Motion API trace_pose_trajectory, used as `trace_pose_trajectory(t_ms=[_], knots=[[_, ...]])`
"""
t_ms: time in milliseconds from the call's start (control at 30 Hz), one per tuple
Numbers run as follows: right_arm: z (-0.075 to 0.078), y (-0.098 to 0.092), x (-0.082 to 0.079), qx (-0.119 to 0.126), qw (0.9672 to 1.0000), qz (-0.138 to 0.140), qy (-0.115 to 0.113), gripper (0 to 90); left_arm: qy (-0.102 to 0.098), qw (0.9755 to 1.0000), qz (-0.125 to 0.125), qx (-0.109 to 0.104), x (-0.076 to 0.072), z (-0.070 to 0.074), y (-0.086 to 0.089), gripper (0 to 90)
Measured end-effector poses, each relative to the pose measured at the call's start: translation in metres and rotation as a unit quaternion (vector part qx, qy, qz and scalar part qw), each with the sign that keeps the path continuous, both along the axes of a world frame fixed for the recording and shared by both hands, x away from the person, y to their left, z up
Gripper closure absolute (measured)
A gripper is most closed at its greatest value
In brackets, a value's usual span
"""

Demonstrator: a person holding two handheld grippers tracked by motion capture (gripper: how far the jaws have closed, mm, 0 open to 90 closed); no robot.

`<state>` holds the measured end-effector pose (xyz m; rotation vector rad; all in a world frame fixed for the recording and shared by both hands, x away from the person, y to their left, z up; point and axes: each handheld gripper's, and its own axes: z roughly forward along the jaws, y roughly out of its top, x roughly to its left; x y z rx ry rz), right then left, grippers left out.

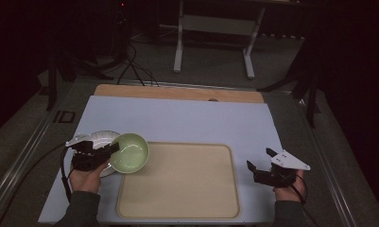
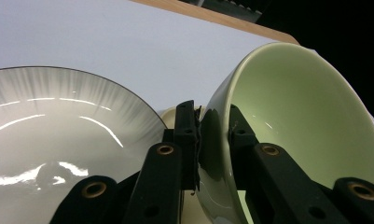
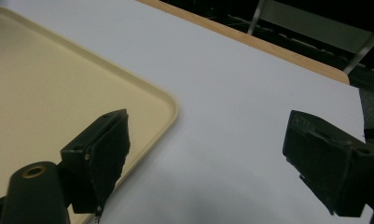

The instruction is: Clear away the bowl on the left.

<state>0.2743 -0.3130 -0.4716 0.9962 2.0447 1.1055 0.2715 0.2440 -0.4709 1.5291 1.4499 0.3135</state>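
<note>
A pale green bowl (image 1: 131, 152) hangs tilted at the left edge of the beige tray (image 1: 187, 184), its rim pinched by my left gripper (image 1: 112, 150). In the left gripper view the two black jaws clamp the wall of the bowl (image 2: 296, 121), one inside and one outside. Just left of it lies a white plate (image 1: 101, 138) with a dark rim, seen close as the plate (image 2: 58, 126). My right gripper (image 1: 262, 160) hovers open over the white table cover right of the tray, nothing between its fingers (image 3: 105, 149).
A white sheet (image 1: 187, 118) covers the table, with a wooden strip (image 1: 177, 92) along the far edge. The tray's corner (image 3: 161, 100) lies left of the right gripper. A white desk frame (image 1: 215, 28) stands on the floor beyond.
</note>
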Motion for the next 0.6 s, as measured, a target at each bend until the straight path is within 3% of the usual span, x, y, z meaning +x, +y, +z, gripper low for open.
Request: trace_pose_trajectory(t_ms=[600], knots=[[0.0,0.0,0.0,0.0,1.0,0.0,0.0,14.1,0.004,0.9998,-0.022,0.004,0.003,-0.003,-0.018,80.1]])
